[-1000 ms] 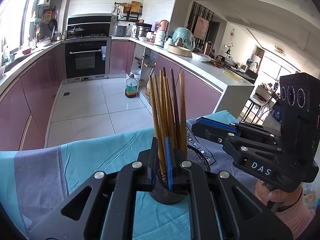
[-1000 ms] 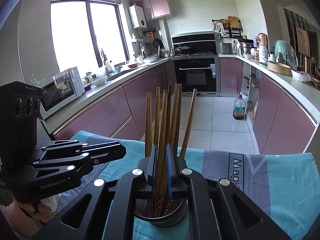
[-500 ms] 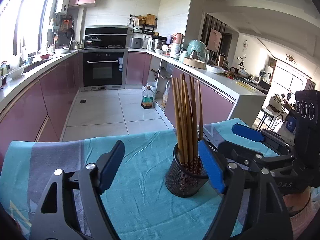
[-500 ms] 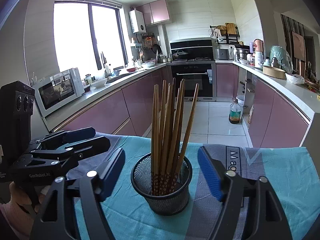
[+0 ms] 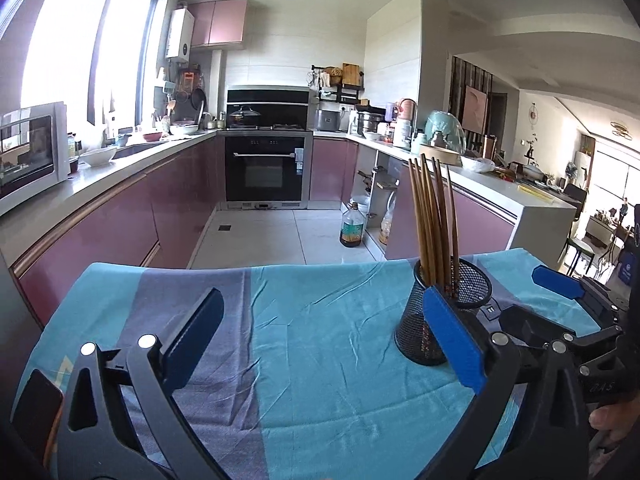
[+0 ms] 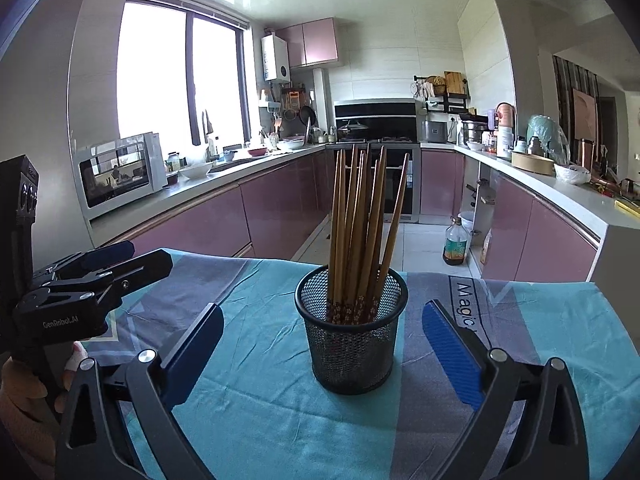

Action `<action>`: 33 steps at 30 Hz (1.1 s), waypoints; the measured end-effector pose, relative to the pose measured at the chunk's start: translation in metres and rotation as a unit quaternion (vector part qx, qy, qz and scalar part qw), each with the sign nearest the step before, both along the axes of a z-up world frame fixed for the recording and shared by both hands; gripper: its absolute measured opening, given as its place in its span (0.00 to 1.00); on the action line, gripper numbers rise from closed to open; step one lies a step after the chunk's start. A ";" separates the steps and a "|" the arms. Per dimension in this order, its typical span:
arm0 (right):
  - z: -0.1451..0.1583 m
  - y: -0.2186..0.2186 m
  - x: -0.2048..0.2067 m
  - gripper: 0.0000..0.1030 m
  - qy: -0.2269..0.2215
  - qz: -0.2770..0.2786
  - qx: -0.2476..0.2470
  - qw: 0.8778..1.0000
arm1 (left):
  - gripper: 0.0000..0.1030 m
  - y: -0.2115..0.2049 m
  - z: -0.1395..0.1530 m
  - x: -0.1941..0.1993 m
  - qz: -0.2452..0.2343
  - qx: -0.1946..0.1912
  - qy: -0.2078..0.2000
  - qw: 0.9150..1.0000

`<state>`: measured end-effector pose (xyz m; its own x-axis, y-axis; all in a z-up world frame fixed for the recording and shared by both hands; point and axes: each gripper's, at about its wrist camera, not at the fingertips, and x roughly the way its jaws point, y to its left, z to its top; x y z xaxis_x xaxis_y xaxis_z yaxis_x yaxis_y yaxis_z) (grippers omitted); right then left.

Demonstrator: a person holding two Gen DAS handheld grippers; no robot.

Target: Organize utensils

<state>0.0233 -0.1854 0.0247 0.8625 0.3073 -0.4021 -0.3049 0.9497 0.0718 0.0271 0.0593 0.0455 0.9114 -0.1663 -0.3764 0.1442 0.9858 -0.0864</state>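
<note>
A black mesh holder (image 6: 352,334) stands upright on the blue and grey tablecloth (image 6: 264,392), with several brown wooden chopsticks (image 6: 362,224) standing in it. It also shows in the left wrist view (image 5: 438,312), chopsticks (image 5: 432,216) leaning left. My right gripper (image 6: 322,340) is open and empty, its jaws wide, just in front of the holder. My left gripper (image 5: 320,344) is open and empty, left of the holder; its right pad (image 5: 452,338) overlaps the holder in the picture. The left gripper shows at the left of the right wrist view (image 6: 104,272), the right gripper at the right of the left wrist view (image 5: 560,304).
The cloth covers a table (image 5: 320,380) whose far edge drops to the kitchen floor. Purple cabinets and counters run along both sides. An oil bottle (image 6: 455,242) stands on the floor. A microwave (image 6: 120,172) sits on the left counter.
Both grippers were shut around the chopsticks in the holder a second ago. Both opened wide, let go and drew back; the left one moved off to the left.
</note>
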 end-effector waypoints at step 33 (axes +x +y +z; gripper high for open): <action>-0.003 0.012 -0.048 0.93 -0.081 -0.096 0.005 0.992 | 0.95 0.007 -0.016 -0.064 0.040 -0.016 -0.061 0.997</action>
